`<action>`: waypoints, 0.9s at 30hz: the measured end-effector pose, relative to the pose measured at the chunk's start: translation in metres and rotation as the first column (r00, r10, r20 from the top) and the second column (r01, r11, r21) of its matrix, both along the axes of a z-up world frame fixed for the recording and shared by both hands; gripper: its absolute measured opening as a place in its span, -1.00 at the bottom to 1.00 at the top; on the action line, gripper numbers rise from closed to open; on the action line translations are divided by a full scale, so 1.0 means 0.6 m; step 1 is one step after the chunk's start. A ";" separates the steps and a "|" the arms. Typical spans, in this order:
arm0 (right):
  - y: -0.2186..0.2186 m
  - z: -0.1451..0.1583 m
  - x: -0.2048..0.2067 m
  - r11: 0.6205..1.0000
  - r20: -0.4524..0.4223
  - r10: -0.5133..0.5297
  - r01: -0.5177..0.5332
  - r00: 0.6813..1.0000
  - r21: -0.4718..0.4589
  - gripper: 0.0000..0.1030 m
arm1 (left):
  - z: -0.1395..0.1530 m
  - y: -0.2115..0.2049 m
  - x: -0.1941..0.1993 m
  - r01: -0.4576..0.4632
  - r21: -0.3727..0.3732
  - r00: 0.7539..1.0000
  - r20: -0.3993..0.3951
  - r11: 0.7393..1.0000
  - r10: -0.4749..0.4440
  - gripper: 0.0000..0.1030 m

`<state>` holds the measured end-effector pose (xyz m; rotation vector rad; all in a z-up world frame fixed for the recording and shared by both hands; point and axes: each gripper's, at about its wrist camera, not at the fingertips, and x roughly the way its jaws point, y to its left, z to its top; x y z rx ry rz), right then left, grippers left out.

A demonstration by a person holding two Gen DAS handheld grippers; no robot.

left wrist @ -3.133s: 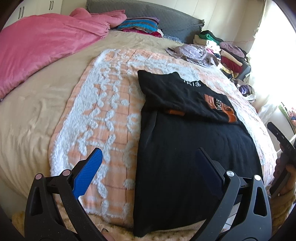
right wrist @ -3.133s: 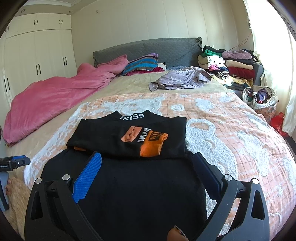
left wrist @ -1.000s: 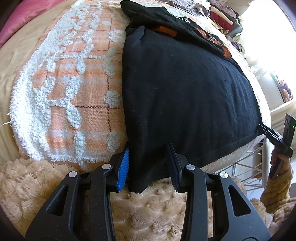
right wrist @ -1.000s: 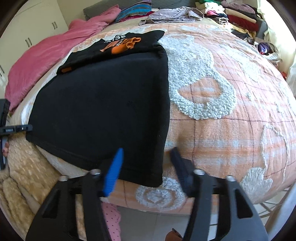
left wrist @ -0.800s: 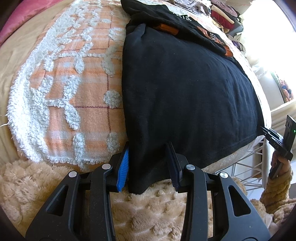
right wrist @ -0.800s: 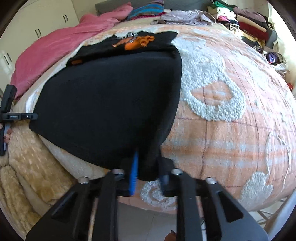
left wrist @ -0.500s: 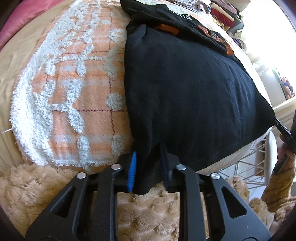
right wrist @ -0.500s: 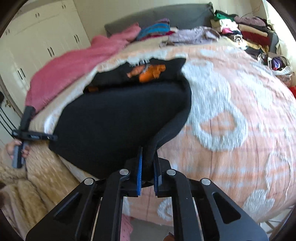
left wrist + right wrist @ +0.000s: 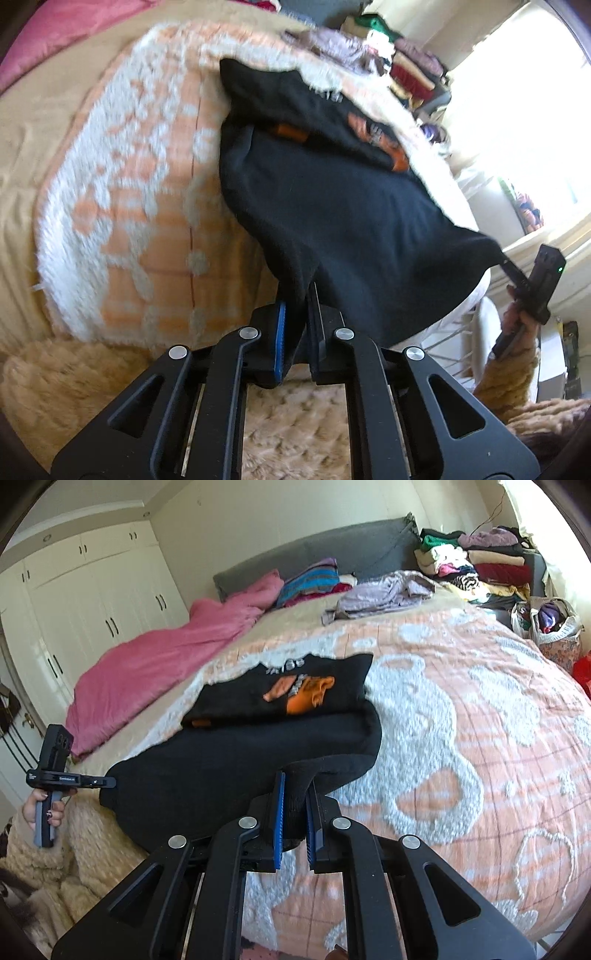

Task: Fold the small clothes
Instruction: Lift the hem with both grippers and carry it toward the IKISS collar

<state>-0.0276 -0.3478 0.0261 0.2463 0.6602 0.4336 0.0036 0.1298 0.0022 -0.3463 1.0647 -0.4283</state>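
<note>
A black shirt with orange print lies on the orange and white bedspread, its top part folded down. My left gripper is shut on the shirt's near left bottom corner and holds it above the bed. In the right wrist view the same black shirt hangs from my right gripper, shut on its near right bottom corner. The hem between the two corners is raised off the bed. Each view shows the other gripper pinching the far corner: the right gripper and the left gripper.
A pink blanket covers the bed's left side. Loose lilac clothes and a striped pile lie near the grey headboard. Stacked clothes and a bag stand at the right. A person's fluffy beige sleeves hold the grippers.
Both grippers have closed on the shirt's bottom corners and risen, lifting the hem off the bed. Both views have tilted upward, showing more of the room.
</note>
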 end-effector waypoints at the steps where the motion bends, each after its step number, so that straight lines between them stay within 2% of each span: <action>1: -0.002 0.004 0.001 1.000 0.009 -0.006 0.006 1.000 0.004 -0.84 | 0.010 0.003 0.004 -0.008 -0.008 1.000 0.012 1.000 0.008 -0.93; 7: -0.023 0.036 0.017 0.998 0.078 -0.050 0.047 0.996 0.041 -0.84 | 0.042 0.020 0.019 -0.045 -0.054 0.997 0.056 0.997 0.048 -0.93; 14: -0.027 0.072 0.041 0.997 0.135 -0.069 0.064 0.988 0.041 -0.84 | 0.082 0.023 0.047 -0.074 -0.084 0.991 0.108 0.994 0.083 -0.93; 27: -0.035 0.112 0.114 0.989 0.176 -0.138 0.125 0.975 0.083 -0.84 | 0.130 0.042 0.113 -0.176 -0.122 0.965 0.173 0.977 0.195 -0.93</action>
